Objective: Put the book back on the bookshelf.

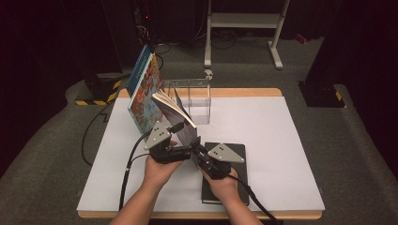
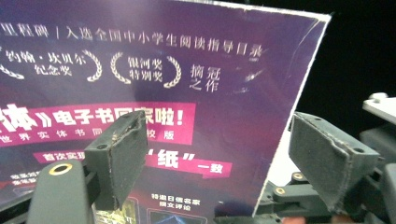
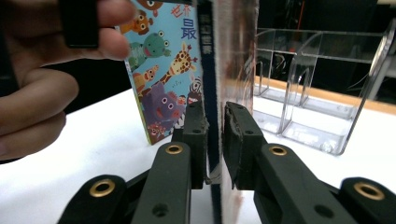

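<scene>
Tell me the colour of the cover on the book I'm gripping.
Dark purple cover with magenta banners and white print, clearest in the left gripper view.

Bright lit table, black surroundings — close jaws blurred, glossy cover glares.

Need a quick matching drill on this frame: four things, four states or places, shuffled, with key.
1. purple book
2. picture book
3. black book
4. clear rack

a. flat on the table, near edge
b. clamped in the right gripper
c. empty, at the table's far side
d. upright, leaning at the rack's left

Left gripper stands open by the purple book.

Pairs: 1-b, 2-d, 3-a, 4-c
</scene>
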Tool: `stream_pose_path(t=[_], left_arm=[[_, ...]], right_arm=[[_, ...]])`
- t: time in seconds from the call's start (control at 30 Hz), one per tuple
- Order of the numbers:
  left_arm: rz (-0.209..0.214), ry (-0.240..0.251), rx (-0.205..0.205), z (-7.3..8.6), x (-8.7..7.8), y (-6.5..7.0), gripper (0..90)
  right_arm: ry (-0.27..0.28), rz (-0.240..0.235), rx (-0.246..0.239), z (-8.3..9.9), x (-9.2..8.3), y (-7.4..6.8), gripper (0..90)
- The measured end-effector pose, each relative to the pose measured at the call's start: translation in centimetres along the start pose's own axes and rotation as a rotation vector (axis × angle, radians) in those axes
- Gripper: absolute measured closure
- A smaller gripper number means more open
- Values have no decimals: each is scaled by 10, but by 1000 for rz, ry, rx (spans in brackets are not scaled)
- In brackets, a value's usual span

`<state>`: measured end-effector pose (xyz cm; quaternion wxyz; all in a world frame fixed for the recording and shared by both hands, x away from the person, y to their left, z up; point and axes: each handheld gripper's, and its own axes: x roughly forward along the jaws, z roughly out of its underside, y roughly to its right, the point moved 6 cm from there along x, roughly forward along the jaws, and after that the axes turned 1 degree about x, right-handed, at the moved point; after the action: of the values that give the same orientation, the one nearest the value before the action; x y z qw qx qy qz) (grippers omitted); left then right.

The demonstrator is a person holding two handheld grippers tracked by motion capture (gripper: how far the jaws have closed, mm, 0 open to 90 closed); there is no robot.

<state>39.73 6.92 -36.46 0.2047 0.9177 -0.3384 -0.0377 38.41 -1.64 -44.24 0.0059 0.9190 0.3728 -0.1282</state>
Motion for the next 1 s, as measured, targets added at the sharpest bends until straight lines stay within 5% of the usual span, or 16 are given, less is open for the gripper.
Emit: stream_pose_path(t=[0.27, 0.67, 1.0], left_arm=[[-33, -3, -10, 4, -3, -9, 190], [-72, 1, 28, 7, -9, -15, 196], [-107, -14, 24, 10, -11, -23, 288]], right_arm=[[9, -38, -4, 0, 4, -13, 763], [10, -91, 12, -1, 13, -30, 712], [11, -131, 38, -1, 16, -33, 668]])
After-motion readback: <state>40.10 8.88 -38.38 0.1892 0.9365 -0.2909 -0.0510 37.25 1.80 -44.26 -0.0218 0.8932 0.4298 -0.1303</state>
